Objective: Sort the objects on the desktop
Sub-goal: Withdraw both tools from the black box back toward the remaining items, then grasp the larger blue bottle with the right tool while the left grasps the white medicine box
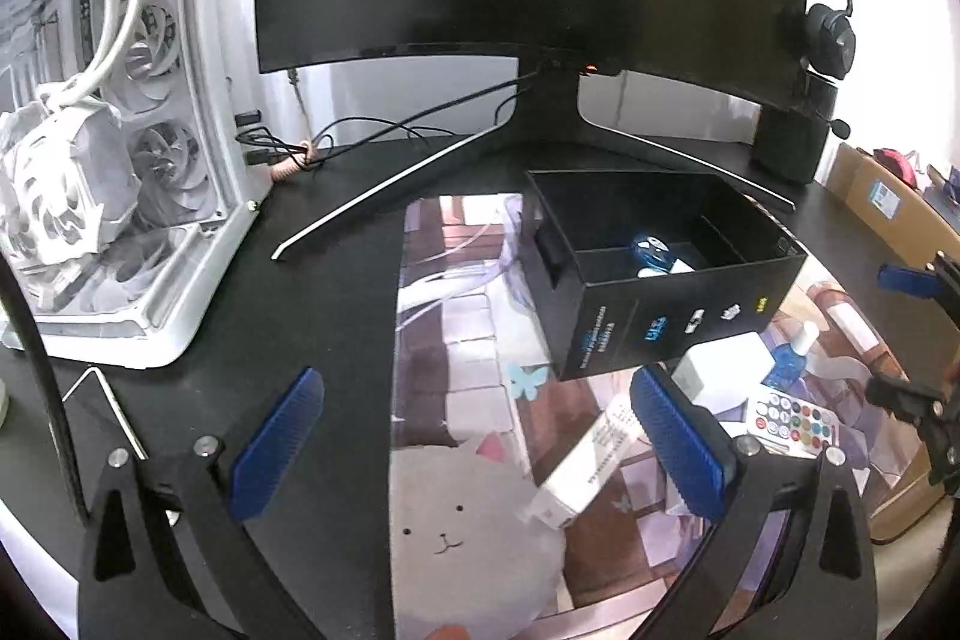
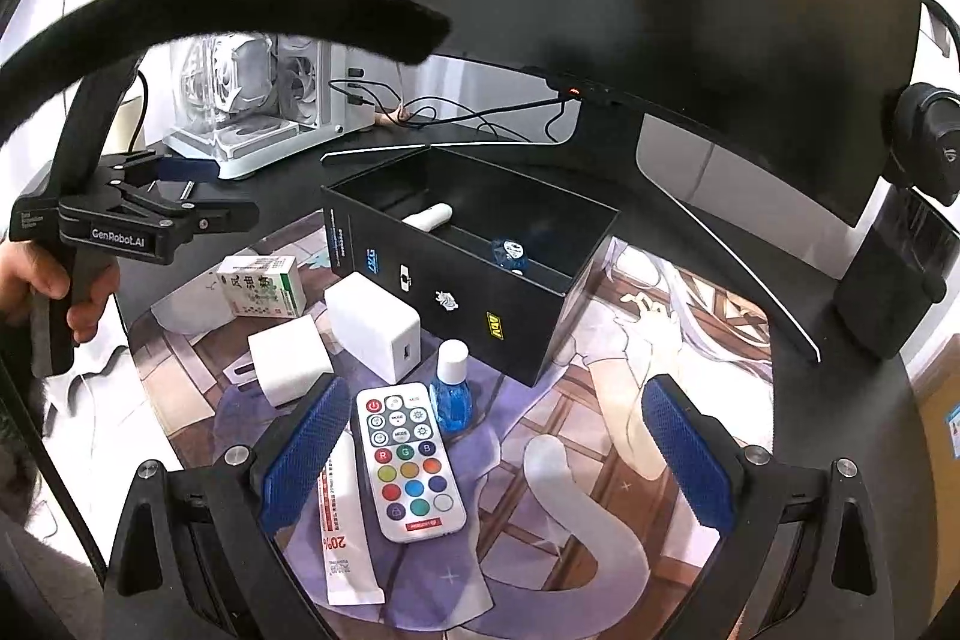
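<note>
I see both tools spread apart and holding nothing: my left tool point(image 1: 474, 451) at the bottom of its frame, my right tool point(image 2: 498, 451) over the remote point(image 2: 411, 463), which lies low and centre on the mat point(image 2: 600, 436). The black box point(image 2: 480, 274) sits mid-frame, with the blue bottle point(image 2: 453, 391) and white charger point(image 2: 372, 325) just below it.
</note>
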`<action>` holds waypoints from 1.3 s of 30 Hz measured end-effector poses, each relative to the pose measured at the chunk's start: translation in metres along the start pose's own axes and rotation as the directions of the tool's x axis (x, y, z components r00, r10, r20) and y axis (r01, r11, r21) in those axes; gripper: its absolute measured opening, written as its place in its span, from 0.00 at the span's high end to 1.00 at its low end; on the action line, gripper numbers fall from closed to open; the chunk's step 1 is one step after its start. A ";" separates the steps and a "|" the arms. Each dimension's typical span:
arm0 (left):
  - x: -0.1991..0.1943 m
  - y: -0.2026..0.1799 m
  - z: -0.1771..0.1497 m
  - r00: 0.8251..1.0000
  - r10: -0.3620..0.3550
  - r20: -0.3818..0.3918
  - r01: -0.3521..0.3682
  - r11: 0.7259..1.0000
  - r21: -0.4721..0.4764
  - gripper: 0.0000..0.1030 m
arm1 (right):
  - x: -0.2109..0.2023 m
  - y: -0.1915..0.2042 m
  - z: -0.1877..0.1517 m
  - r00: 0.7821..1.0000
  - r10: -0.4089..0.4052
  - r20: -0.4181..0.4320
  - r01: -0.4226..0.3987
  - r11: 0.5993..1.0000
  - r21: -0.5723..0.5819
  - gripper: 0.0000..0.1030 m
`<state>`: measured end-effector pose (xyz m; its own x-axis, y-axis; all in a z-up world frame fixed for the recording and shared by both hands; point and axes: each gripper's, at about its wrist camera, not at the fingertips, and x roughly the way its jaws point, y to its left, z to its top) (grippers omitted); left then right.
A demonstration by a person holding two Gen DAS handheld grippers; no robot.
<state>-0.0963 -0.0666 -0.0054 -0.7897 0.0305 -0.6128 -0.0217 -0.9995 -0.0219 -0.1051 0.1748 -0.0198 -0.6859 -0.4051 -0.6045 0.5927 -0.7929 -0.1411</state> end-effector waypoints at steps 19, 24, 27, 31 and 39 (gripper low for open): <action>0.006 0.006 -0.004 0.999 -0.014 -0.036 0.014 1.000 0.004 0.00 | 0.007 0.036 -0.022 0.993 0.069 -0.092 -0.084 0.980 -0.178 0.04; 0.008 0.006 -0.005 0.999 -0.013 -0.042 0.014 1.000 0.011 0.00 | 0.010 0.035 -0.026 0.986 0.121 -0.116 -0.139 0.978 -0.157 0.04; 0.009 0.005 -0.006 0.999 -0.015 -0.046 0.016 1.000 0.016 0.00 | 0.013 0.035 -0.029 0.985 0.111 -0.131 -0.131 0.980 -0.149 0.04; 0.011 0.005 -0.006 0.998 -0.021 -0.053 0.022 1.000 0.013 0.00 | 0.013 0.031 -0.030 0.986 0.111 -0.123 -0.127 0.983 -0.132 0.04; 0.011 0.004 -0.007 0.997 -0.045 -0.068 0.046 0.999 0.016 0.00 | 0.017 0.020 -0.033 0.976 0.174 -0.132 -0.181 0.983 -0.041 0.04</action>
<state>-0.1006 -0.0705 -0.0181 -0.7442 0.0759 -0.6637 -0.0679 -0.9970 -0.0379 -0.0912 0.1674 -0.0591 -0.5104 -0.4738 -0.7176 0.7241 -0.6870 -0.0614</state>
